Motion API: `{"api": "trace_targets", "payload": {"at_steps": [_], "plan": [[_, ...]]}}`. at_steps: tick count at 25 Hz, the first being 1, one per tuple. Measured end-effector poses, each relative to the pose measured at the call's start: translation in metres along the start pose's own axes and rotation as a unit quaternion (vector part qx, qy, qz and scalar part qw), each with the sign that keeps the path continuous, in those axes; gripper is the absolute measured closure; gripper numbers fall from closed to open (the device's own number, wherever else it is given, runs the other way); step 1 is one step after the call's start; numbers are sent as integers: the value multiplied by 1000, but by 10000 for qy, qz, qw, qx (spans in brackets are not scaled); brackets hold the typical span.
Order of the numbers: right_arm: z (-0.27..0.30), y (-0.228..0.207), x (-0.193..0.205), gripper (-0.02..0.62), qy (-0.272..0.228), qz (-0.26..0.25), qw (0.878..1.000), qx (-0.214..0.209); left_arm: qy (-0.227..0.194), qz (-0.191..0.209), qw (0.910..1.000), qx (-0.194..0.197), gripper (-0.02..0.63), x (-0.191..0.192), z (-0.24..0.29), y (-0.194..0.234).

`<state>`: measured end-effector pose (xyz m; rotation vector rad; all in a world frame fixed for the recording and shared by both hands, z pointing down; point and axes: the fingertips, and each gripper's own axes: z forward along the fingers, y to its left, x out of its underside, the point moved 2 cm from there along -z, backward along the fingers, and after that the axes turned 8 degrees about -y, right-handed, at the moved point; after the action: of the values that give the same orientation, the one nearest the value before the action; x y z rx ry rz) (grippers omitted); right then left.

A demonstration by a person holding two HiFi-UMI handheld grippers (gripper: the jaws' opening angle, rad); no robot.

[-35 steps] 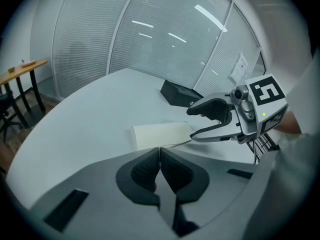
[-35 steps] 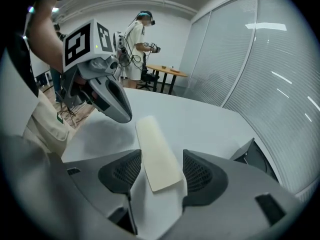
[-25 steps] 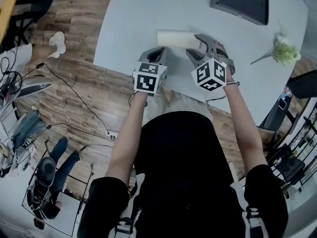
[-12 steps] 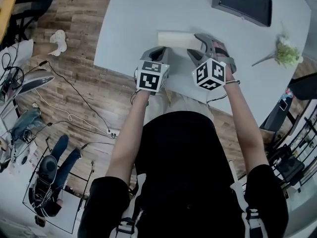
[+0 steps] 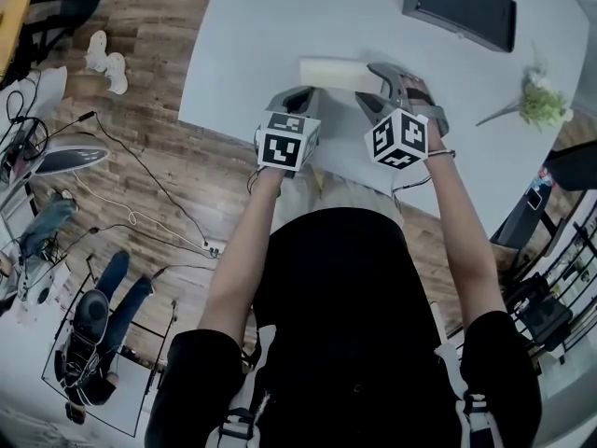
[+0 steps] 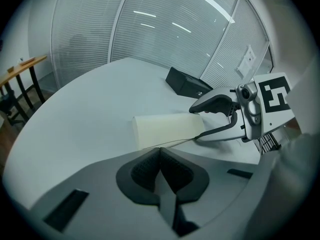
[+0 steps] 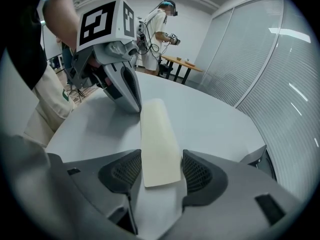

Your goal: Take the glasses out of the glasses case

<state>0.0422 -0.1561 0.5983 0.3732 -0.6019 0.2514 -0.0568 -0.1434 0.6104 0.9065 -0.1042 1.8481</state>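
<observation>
A cream glasses case (image 5: 331, 73) lies closed on the white table (image 5: 252, 35), long side toward me. My right gripper (image 5: 367, 82) straddles its right end. In the right gripper view the case (image 7: 157, 139) fills the gap between the pads (image 7: 127, 169), so the right gripper (image 7: 161, 156) is shut on it. My left gripper (image 5: 303, 91) is shut, with nothing seen between its jaws. Its tip (image 6: 160, 149) rests at the case's (image 6: 165, 129) near long edge, by the thin lid seam. The glasses are hidden.
A black flat box (image 5: 459, 6) lies at the far side of the table. A small green sprig (image 5: 536, 96) lies at the right. The table's near edge runs just under my grippers. Another person (image 7: 157, 29) stands far off by a wooden desk (image 7: 185, 61).
</observation>
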Motion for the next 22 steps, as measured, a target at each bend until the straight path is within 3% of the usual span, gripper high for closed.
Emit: {"api": "trace_targets", "payload": {"at_steps": [22], "plan": [[4,-11,-7,311,39,768,9961,-442,-17,-160,9999,22,584,-5,3,10]]}}
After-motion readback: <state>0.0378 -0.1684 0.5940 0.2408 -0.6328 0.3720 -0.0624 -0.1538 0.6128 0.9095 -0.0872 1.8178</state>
